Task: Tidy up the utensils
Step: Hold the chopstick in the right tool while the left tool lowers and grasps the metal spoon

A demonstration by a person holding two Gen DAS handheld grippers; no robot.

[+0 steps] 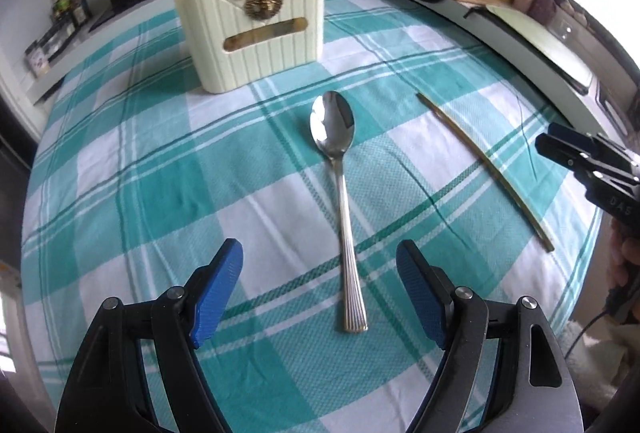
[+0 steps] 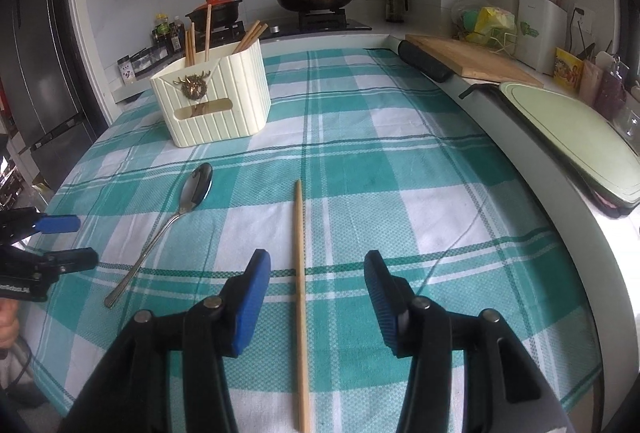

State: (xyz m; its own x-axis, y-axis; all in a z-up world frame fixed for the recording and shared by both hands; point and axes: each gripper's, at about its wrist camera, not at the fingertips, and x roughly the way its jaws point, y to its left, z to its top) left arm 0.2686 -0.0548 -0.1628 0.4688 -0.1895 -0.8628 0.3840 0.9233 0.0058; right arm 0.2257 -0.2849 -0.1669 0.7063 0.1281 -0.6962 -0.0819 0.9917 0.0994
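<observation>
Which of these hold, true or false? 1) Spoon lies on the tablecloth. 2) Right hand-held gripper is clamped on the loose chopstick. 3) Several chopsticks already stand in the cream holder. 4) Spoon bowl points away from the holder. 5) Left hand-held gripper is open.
1) True: the spoon lies flat on the checked tablecloth.
2) False: the right hand-held gripper is open; the chopstick lies on the cloth between its fingers, untouched.
3) True: chopsticks stand in the cream holder.
4) False: the bowl points toward the holder.
5) True: the left hand-held gripper is open and empty.
</observation>
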